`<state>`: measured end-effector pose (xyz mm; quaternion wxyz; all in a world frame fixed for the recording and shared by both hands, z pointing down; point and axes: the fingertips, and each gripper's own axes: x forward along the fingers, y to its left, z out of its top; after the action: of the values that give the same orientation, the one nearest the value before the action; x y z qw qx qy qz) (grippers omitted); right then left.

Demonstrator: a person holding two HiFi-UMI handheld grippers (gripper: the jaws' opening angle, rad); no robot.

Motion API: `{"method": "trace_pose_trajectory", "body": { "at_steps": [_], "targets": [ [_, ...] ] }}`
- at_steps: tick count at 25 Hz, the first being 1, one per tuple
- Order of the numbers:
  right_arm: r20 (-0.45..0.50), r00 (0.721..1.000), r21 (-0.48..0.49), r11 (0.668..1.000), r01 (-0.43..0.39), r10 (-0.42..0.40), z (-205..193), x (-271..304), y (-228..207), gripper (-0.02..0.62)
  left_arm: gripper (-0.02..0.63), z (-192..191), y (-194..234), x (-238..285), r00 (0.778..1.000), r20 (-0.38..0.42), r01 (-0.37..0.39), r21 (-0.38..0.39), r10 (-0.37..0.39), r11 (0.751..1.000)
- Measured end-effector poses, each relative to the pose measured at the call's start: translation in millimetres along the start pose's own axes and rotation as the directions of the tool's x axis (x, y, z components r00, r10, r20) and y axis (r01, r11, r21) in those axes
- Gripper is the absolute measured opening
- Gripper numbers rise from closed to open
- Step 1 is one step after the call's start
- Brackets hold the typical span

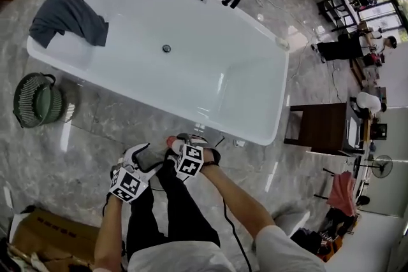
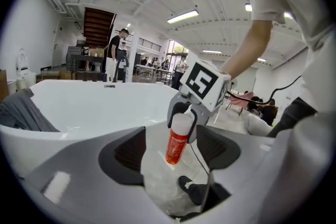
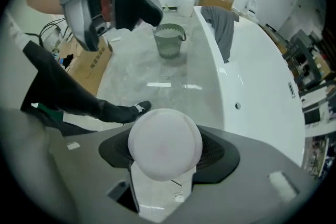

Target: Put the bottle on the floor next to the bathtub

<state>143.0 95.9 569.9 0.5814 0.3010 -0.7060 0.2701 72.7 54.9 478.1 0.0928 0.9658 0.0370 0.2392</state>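
An orange bottle (image 2: 177, 145) with a white cap hangs upright a little above the marble floor, just in front of the white bathtub (image 1: 191, 73). My right gripper (image 2: 182, 122) is shut on its cap. In the right gripper view the round white cap (image 3: 165, 143) fills the gap between the jaws of the right gripper (image 3: 166, 161). In the head view the bottle (image 1: 171, 144) shows only as a small orange end at the right gripper (image 1: 180, 144). My left gripper (image 1: 148, 160) is beside it on the left, open and empty, and it (image 2: 170, 153) faces the bottle.
A grey towel (image 1: 67, 13) drapes over the tub's left rim. A green basket (image 1: 37, 99) stands on the floor to the left, a cardboard box (image 1: 51, 236) near left, a dark wooden stand (image 1: 322, 127) at the tub's right end. The person's dark-trousered legs (image 1: 172, 207) stand below the grippers.
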Motion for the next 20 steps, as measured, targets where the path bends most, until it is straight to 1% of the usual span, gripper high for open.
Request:
{"method": "trace_pose_trajectory", "body": {
  "at_steps": [2,4,6,11,14,17,20],
  "targets": [
    [-0.001,0.999,0.106,0.994,0.035,-0.035,-12.4,12.2,-12.2,0.291,0.354,-1.1,0.3,6.3,1.0,0.012,-0.017,-0.016,0.017,1.0],
    [-0.001,0.997,0.203,0.976,0.078,-0.08,-19.9,23.1,-27.9,0.291,0.354,-4.5,2.4,11.6,0.999,0.021,-0.024,-0.027,0.025,0.999],
    [0.005,0.996,0.272,0.958,0.089,-0.094,-17.3,36.9,-34.5,0.291,0.354,-15.1,6.3,8.5,0.999,0.019,-0.038,-0.05,0.039,0.998],
    [0.01,0.997,0.36,0.931,0.068,-0.077,-11.3,75.8,-38.5,0.291,0.354,-49.8,14.9,-3.4,0.995,0.007,-0.096,-0.134,0.097,0.986],
    [0.01,0.996,0.44,0.895,0.073,-0.086,-15.5,106.0,-47.1,0.291,0.354,-70.5,21.4,-6.1,0.991,0.008,-0.132,-0.167,0.135,0.977],
    [0.007,0.994,0.508,0.857,0.087,-0.105,-14.4,136.6,-55.4,0.291,0.354,-93.4,29.2,-9.7,0.985,0.004,-0.167,-0.18,0.17,0.969],
    [-0.008,0.993,0.56,0.823,0.099,-0.114,-15.4,169.1,-57.8,0.291,0.354,-116.7,39.4,-9.3,0.977,-0.001,-0.209,-0.214,0.213,0.954]
  ]
}}
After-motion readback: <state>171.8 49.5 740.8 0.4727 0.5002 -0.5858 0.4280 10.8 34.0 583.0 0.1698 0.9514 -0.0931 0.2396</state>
